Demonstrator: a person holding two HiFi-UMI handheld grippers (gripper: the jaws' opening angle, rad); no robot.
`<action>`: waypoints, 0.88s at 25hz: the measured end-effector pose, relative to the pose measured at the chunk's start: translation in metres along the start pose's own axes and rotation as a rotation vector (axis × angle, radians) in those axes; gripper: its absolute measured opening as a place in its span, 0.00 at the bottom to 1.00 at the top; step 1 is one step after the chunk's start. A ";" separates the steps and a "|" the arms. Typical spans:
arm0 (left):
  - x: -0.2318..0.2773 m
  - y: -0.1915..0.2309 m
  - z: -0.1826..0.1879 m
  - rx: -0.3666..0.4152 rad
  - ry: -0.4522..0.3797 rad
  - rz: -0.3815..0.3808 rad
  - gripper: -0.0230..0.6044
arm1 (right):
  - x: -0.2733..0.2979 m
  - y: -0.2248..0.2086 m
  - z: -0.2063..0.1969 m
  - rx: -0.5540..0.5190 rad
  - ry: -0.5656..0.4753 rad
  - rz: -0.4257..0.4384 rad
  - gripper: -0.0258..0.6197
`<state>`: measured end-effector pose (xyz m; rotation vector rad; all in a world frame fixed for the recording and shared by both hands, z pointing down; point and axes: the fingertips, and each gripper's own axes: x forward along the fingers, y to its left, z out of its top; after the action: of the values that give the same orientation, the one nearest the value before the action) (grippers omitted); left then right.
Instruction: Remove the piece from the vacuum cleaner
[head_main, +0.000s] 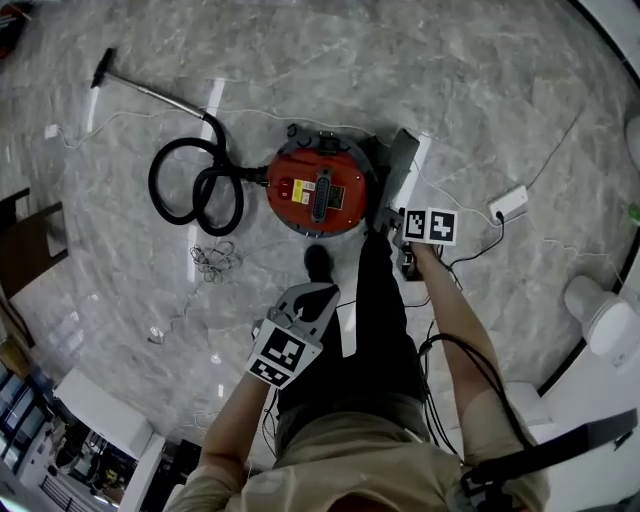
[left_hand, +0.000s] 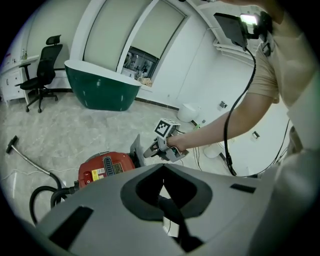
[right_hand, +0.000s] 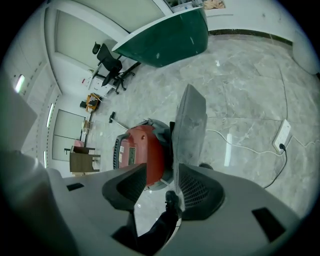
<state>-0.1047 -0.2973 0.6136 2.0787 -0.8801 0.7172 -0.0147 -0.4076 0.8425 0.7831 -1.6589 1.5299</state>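
Note:
A round red vacuum cleaner (head_main: 318, 190) (left_hand: 105, 167) (right_hand: 137, 147) sits on the marble floor. At its right side a flat grey piece (head_main: 398, 165) (right_hand: 192, 125) stands on edge. My right gripper (head_main: 387, 216) (right_hand: 162, 172) is at that piece's lower end. Its jaws stand apart: the piece lies against the right jaw, and a gap shows between it and the left jaw. My left gripper (head_main: 322, 292) (left_hand: 163, 166) hangs in front of the person's leg, well short of the vacuum, with its jaws together and nothing in them.
A black hose (head_main: 195, 185) loops left of the vacuum and runs to a metal wand (head_main: 150, 88). A white power strip (head_main: 508, 203) and cables lie to the right. A green counter (left_hand: 102, 87) and an office chair (left_hand: 45, 70) stand beyond.

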 end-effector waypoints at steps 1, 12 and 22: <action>0.004 0.003 -0.005 -0.008 0.002 0.000 0.04 | 0.006 -0.005 0.000 -0.003 0.006 -0.008 0.32; 0.039 0.018 -0.050 -0.110 0.018 -0.003 0.04 | 0.060 -0.032 0.011 -0.034 0.019 -0.059 0.44; 0.043 0.021 -0.078 -0.164 0.041 -0.007 0.04 | 0.082 -0.051 0.024 -0.119 0.016 -0.172 0.44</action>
<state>-0.1104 -0.2592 0.6972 1.9153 -0.8786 0.6588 -0.0195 -0.4328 0.9385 0.8249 -1.6109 1.3038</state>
